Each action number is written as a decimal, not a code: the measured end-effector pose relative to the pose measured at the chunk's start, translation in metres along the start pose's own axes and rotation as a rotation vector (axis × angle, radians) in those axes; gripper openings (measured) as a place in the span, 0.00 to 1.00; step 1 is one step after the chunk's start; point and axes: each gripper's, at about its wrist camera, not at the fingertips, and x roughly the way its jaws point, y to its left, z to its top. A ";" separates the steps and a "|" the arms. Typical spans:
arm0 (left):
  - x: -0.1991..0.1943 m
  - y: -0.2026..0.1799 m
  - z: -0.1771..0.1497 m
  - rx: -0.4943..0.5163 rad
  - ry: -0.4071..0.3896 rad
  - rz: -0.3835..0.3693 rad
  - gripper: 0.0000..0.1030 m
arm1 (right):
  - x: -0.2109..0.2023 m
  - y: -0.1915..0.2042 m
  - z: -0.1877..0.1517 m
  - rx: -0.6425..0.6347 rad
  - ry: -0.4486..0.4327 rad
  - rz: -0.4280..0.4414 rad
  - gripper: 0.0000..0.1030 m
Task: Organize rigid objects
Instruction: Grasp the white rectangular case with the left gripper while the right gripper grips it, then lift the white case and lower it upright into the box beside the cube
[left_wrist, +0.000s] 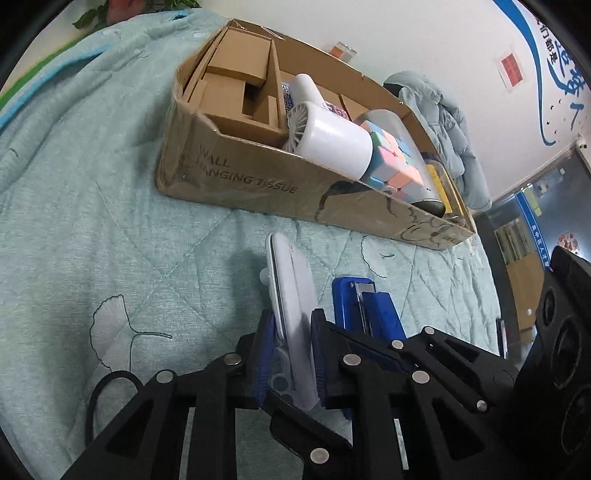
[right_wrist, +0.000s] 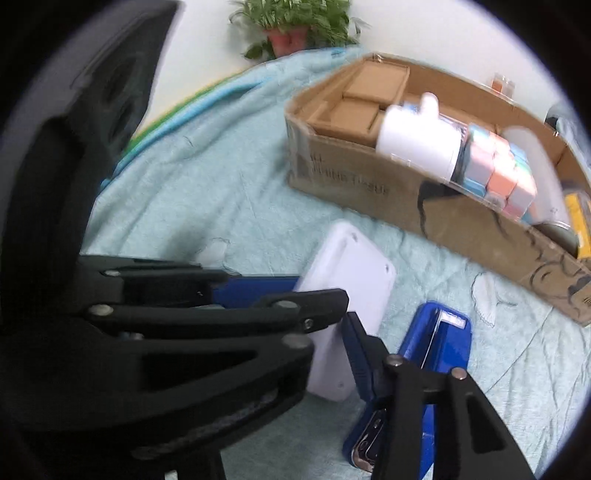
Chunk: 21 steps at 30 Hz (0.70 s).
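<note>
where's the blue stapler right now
The blue stapler lies on the teal quilt in front of the cardboard box, just right of the white flat device that the left gripper clamps.

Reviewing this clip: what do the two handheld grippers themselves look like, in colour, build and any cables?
The left gripper is matte black plastic: slotted linkage bars joined by round silver rivets, with ribbed blue finger pads. A thin black cable loops beside it. The right gripper shows the same black bars, silver rivets and blue pads. No markings or sleeves show.

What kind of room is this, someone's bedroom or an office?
Hard to say; probably an office or lab staged as a bedroom. A quilted green bedspread covers the surface, yet the wall carries blue printed lettering and a red notice, and a potted plant stands behind.
</note>
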 end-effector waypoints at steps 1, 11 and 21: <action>0.000 0.000 0.000 -0.001 0.000 0.002 0.15 | 0.001 -0.002 0.000 0.011 0.001 0.009 0.48; 0.006 0.020 0.002 -0.043 0.053 -0.013 0.19 | 0.009 -0.042 -0.006 0.144 0.078 0.158 0.66; 0.007 0.030 0.005 -0.029 0.071 0.015 0.21 | 0.042 -0.014 0.007 0.059 0.137 -0.004 0.81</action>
